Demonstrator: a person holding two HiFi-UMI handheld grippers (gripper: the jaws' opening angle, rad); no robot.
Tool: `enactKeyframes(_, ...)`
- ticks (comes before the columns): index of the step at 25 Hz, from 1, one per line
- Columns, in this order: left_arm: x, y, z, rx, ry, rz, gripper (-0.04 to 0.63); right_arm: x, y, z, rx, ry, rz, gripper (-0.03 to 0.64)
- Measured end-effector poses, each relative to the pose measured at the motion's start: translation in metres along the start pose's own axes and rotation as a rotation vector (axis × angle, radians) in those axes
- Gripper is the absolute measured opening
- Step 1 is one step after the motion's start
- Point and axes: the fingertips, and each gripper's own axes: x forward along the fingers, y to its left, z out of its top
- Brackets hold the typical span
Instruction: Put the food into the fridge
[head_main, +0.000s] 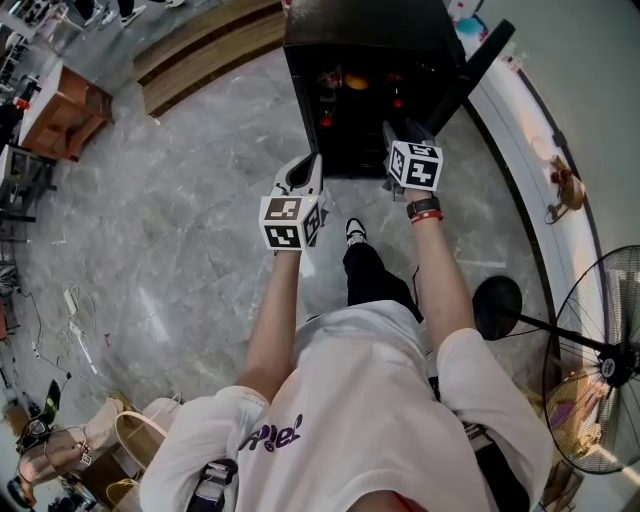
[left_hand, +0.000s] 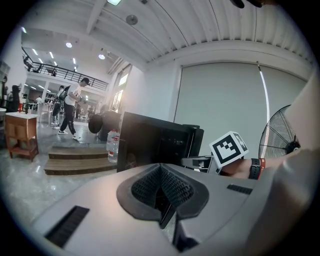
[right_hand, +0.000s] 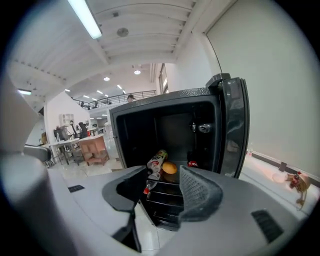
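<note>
right gripper (right_hand: 162, 187) has its jaws apart with nothing between them, aimed straight into the open fridge (right_hand: 170, 125). the food sits on the shelf dead ahead: a bottle (right_hand: 156, 165) lying down, long axis running front to back, cap toward the opening, and an orange (right_hand: 169, 168) just beside it on the right. left gripper (left_hand: 161, 187) is clenched on nothing and farther from the fridge, so the right is the nearer one.

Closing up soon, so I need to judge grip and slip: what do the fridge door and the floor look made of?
Fridge door: dark grey, probably painted metal or hard plastic; its glossy face carries reflections. Floor: polished grey stone or marble-look tile; pale veins and glare streaks show.
</note>
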Motion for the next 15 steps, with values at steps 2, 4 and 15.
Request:
enactKeyframes(2,-0.009,-0.005,-0.001,0.004,0.003,-0.004,0.017,-0.012,0.004,0.000,0.000,-0.006,0.001,0.206)
enactKeyframes(4,-0.019,-0.009,0.001,0.004,-0.002,-0.007,0.018,-0.025,0.010,0.002,0.002,-0.016,0.001,0.202)
enactKeyframes(15,-0.060,-0.023,0.009,0.042,-0.028,-0.010,0.017,-0.081,0.028,0.000,0.014,-0.054,0.003,0.175)
